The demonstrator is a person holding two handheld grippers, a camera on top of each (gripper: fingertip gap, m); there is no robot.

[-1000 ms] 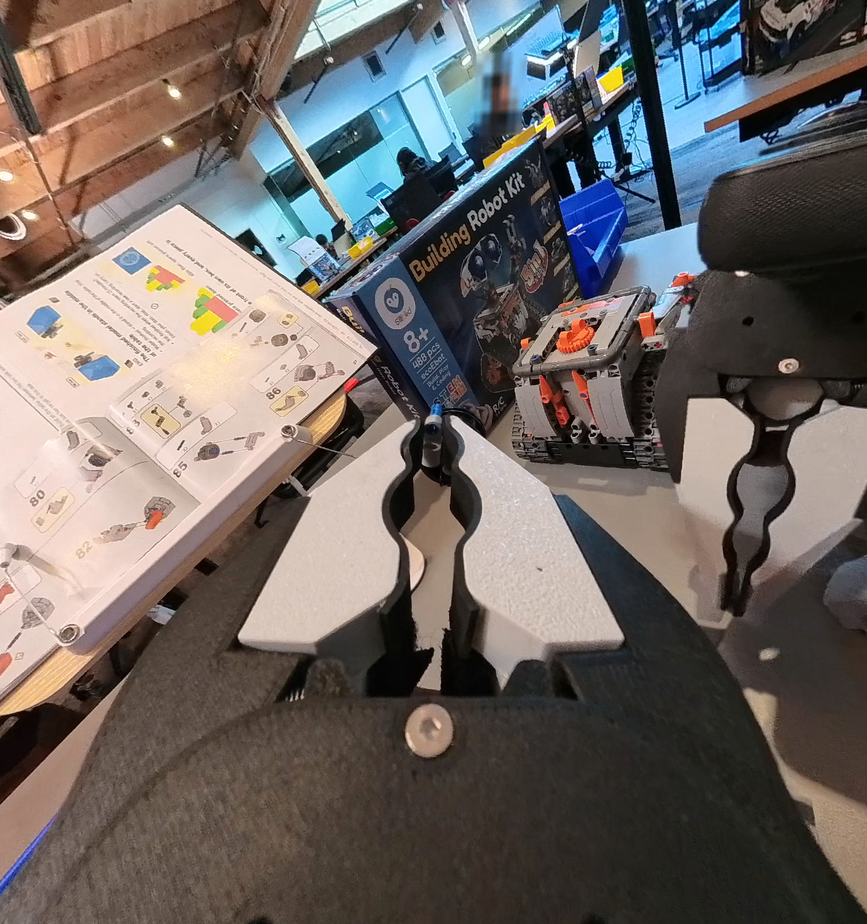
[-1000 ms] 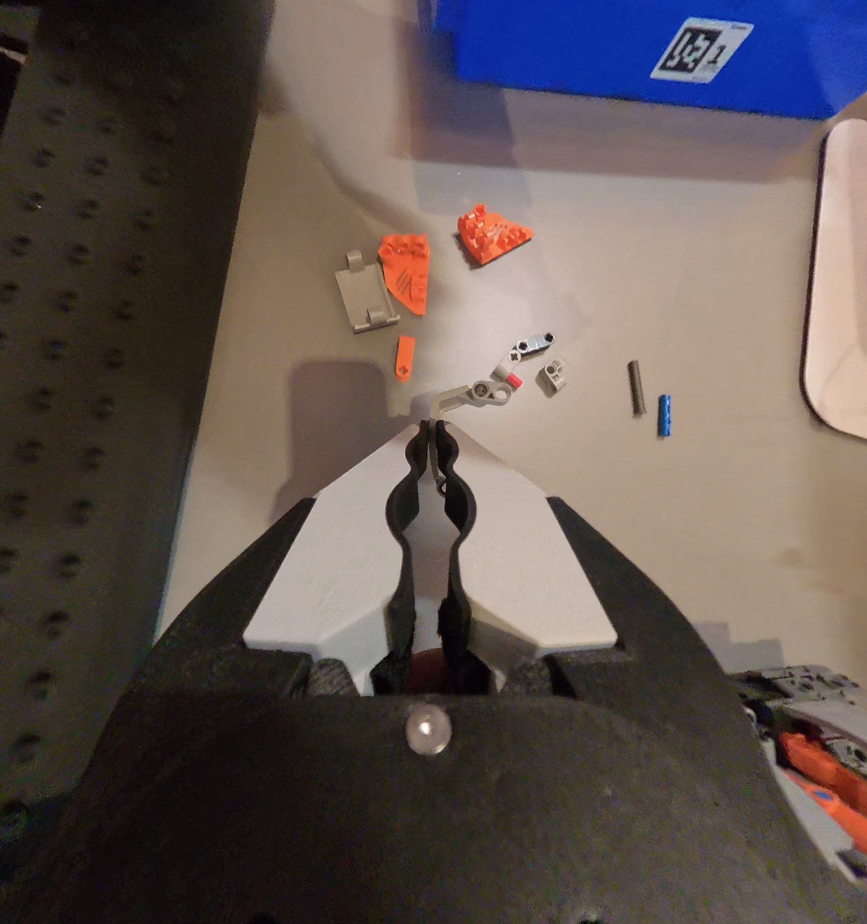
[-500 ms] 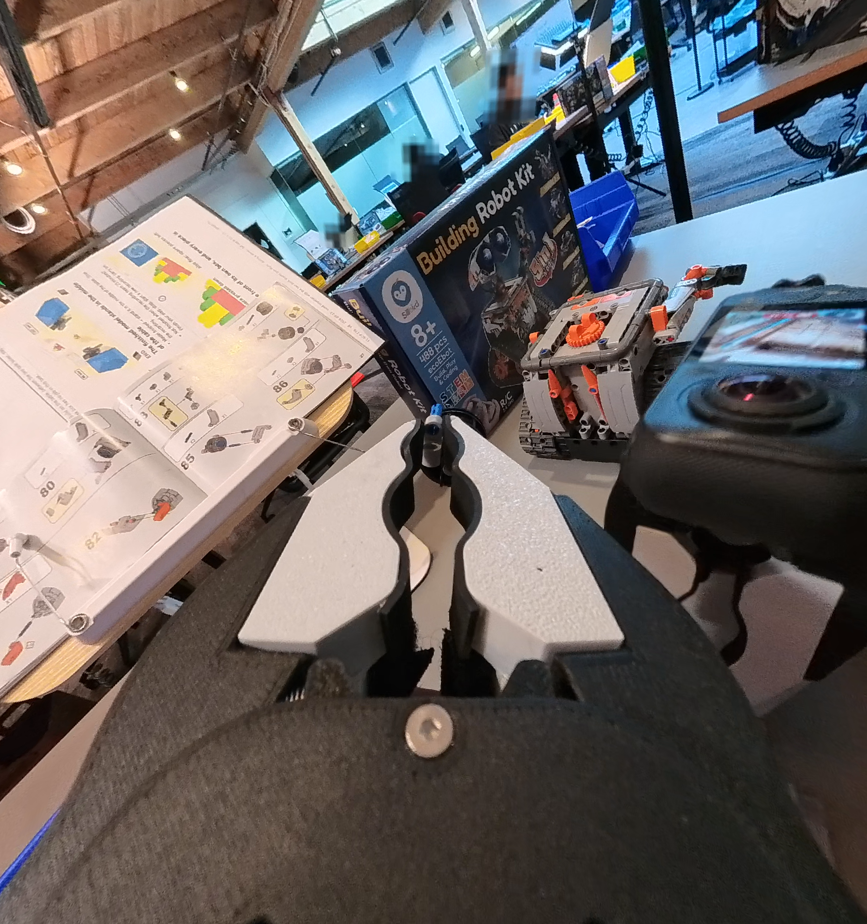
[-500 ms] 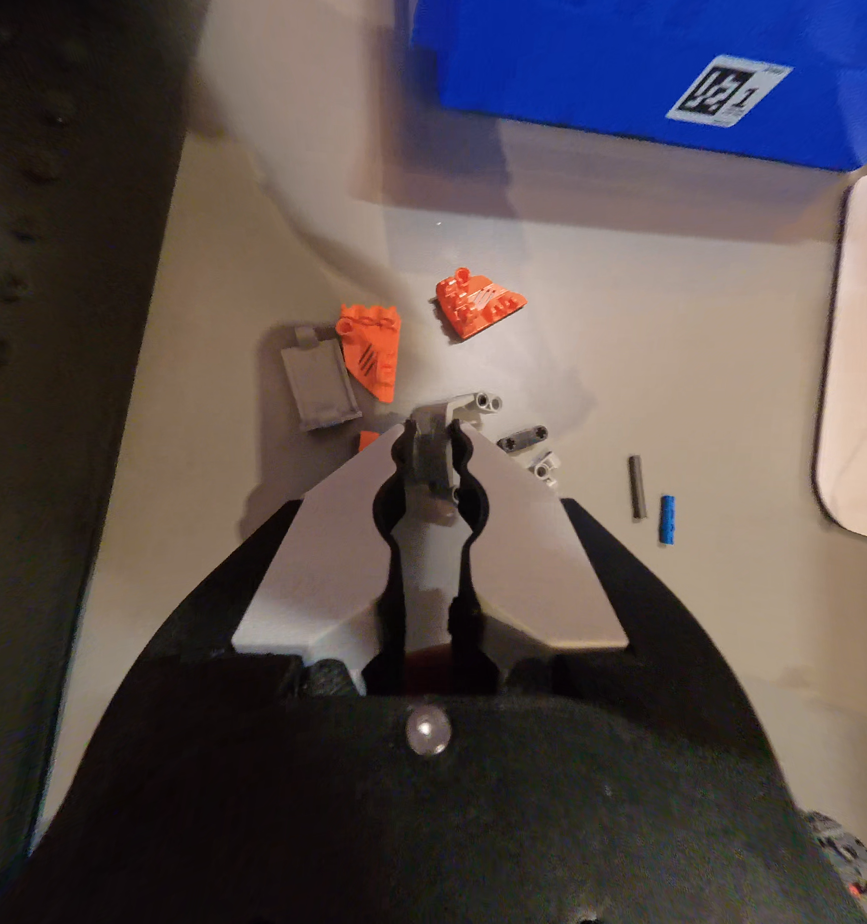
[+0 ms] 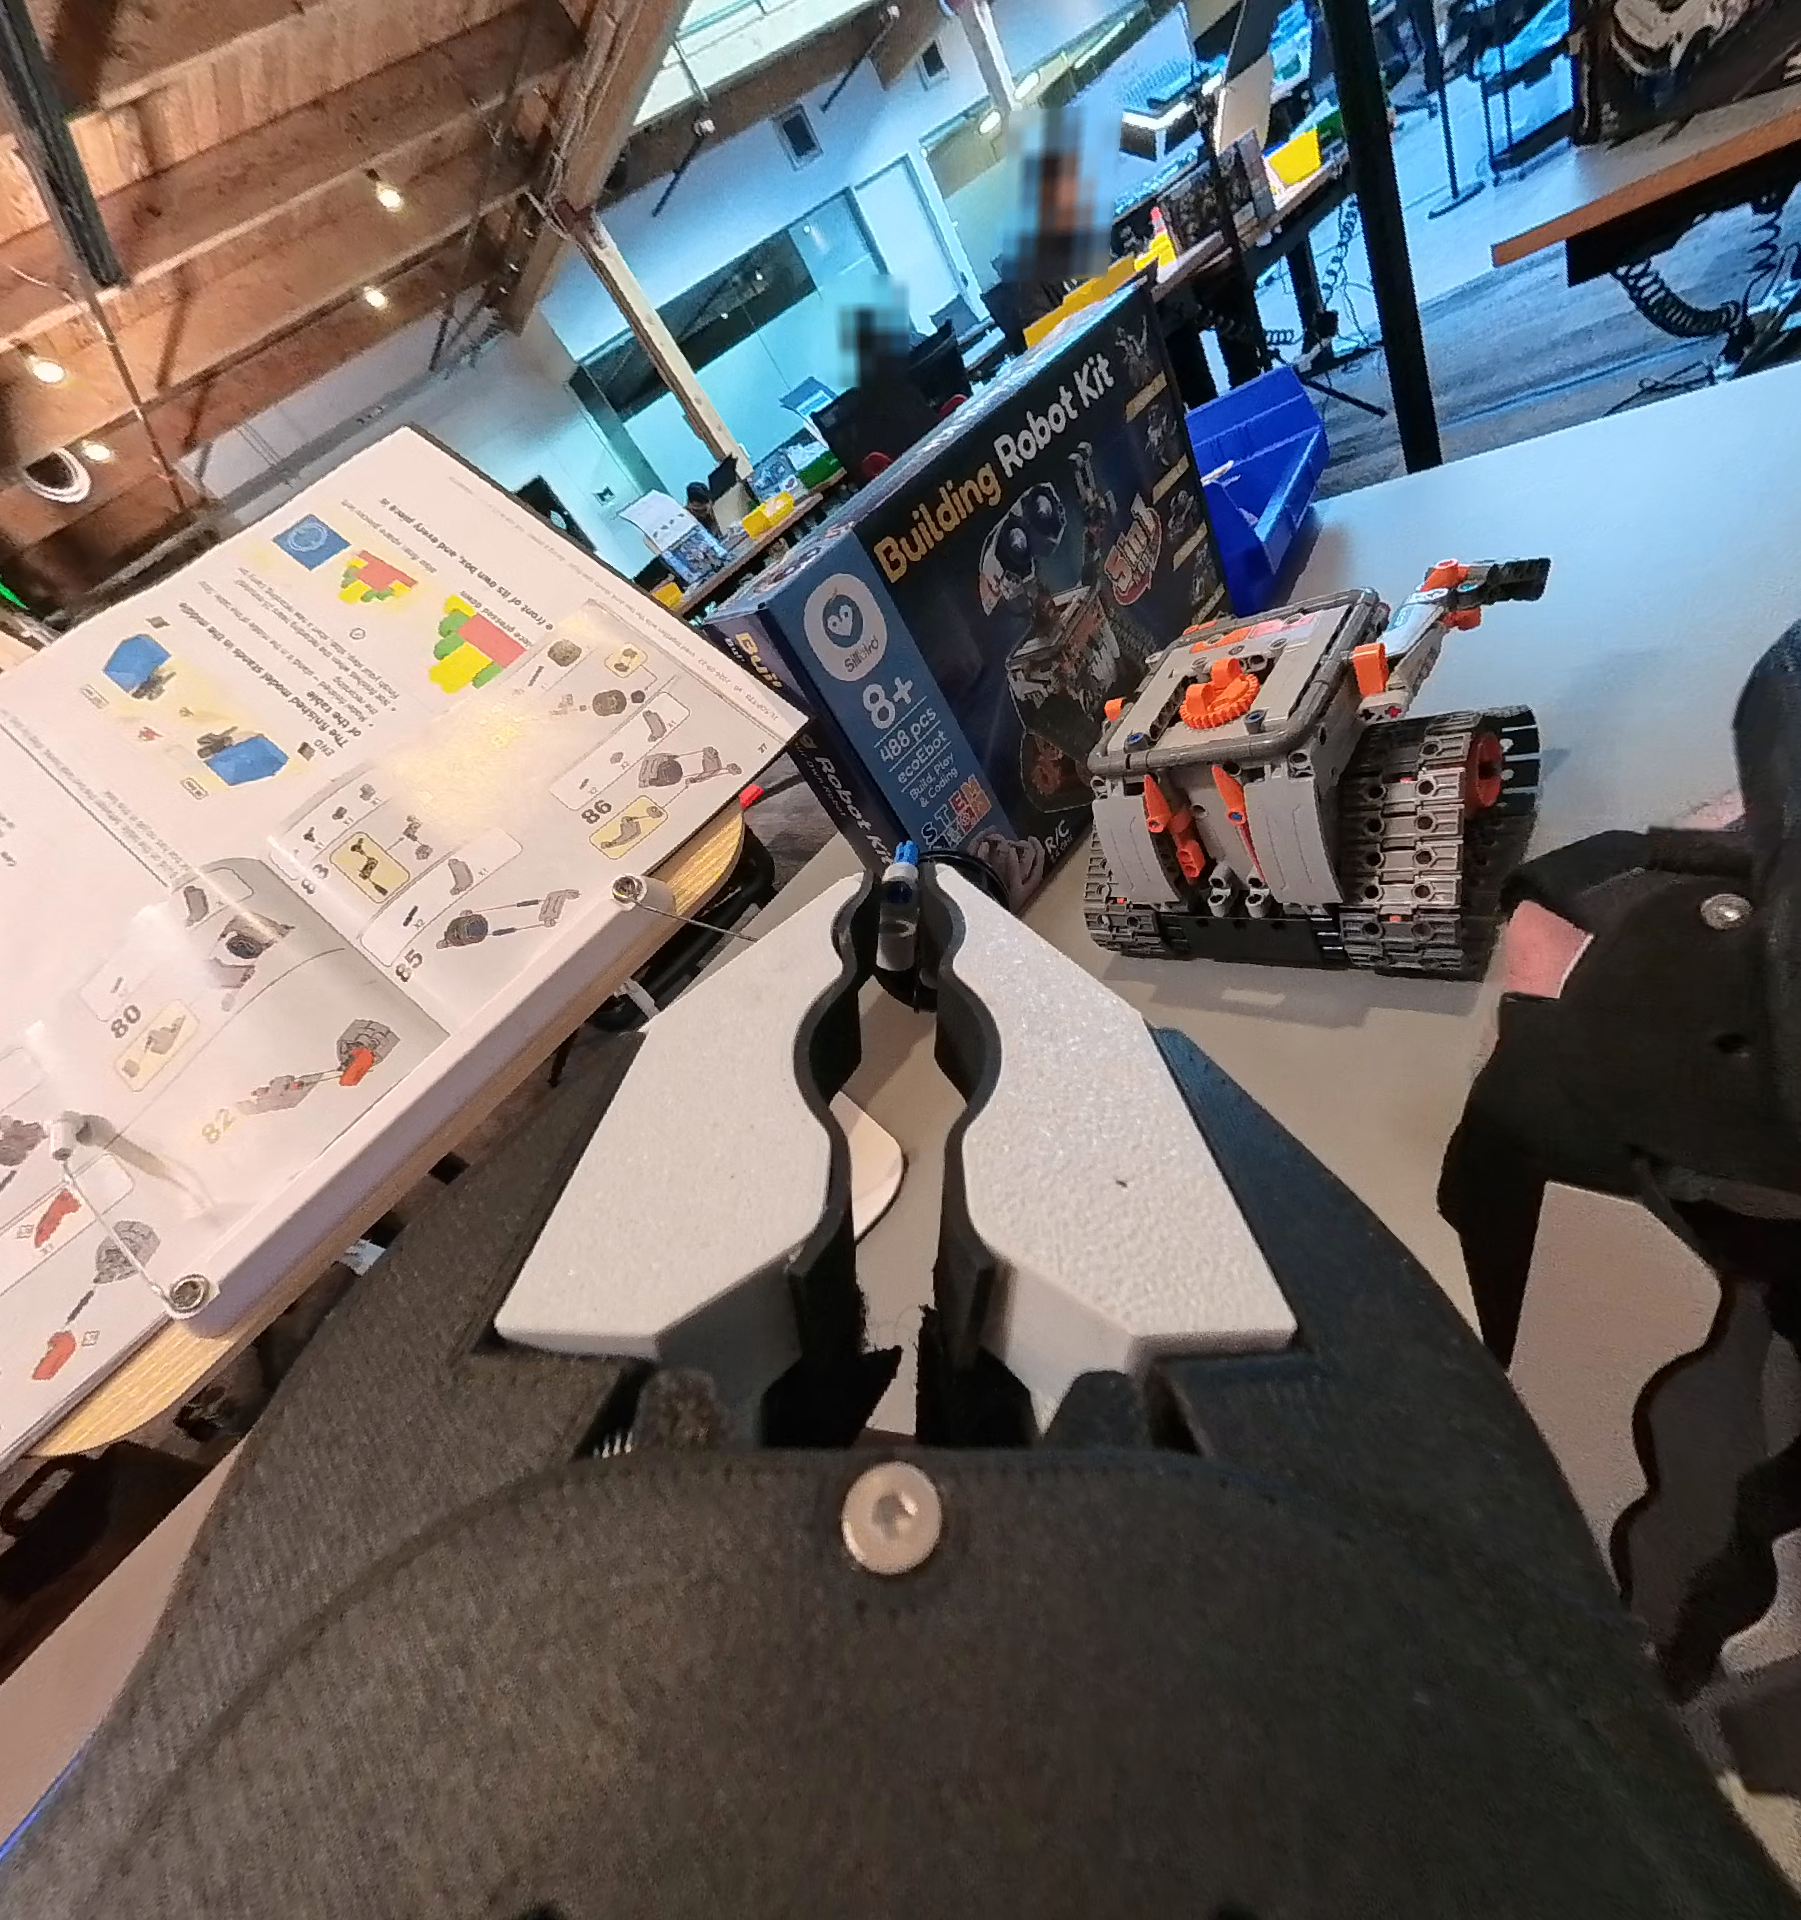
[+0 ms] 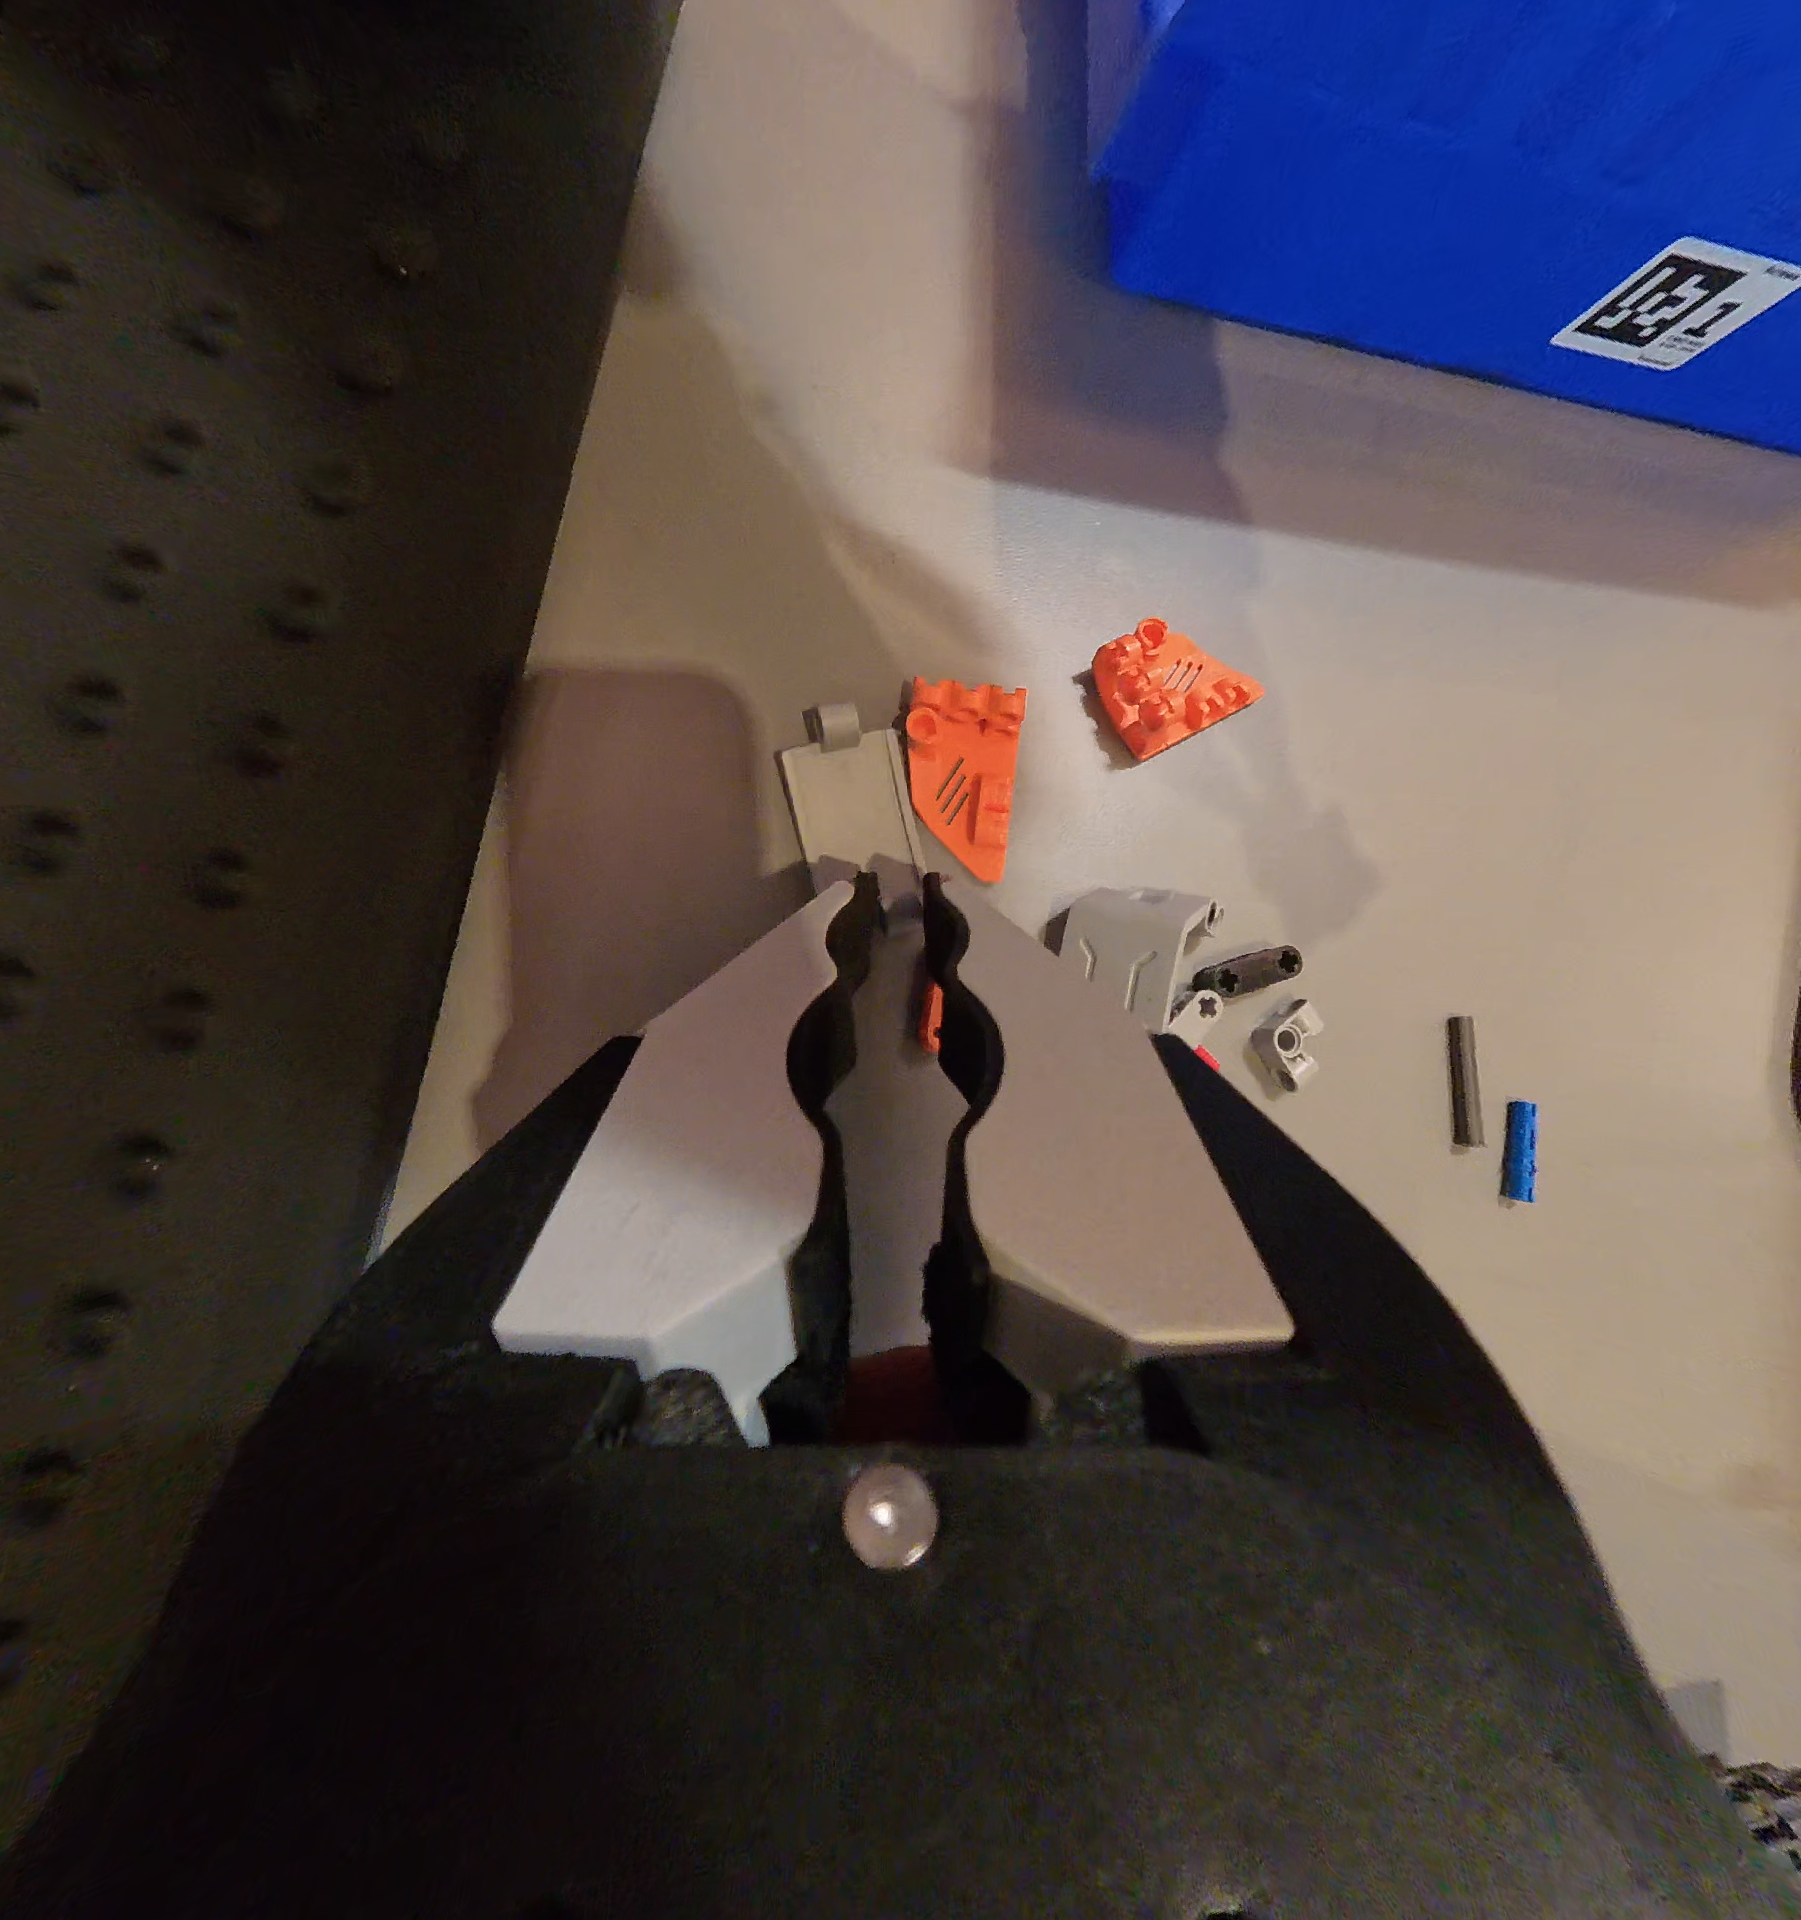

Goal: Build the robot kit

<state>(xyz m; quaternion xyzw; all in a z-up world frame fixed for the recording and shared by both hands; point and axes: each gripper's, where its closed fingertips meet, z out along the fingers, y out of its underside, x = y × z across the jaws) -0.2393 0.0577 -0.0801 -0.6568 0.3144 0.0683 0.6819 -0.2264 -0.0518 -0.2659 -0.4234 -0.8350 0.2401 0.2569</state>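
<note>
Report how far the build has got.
Done: the tracked model stands on the table. In hand: left gripper is shut on a blue-tipped peg; right gripper hangs open, empty. Left: orange wedges, grey panel and blue pin lie loose.

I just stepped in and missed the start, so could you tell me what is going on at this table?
A person works with two handheld grippers over building-kit parts. The left gripper is shut on a small grey and blue pin, held up near the tracked robot model. The right gripper is open, low over loose pieces, its tips at the grey panel beside an orange wedge.
</note>
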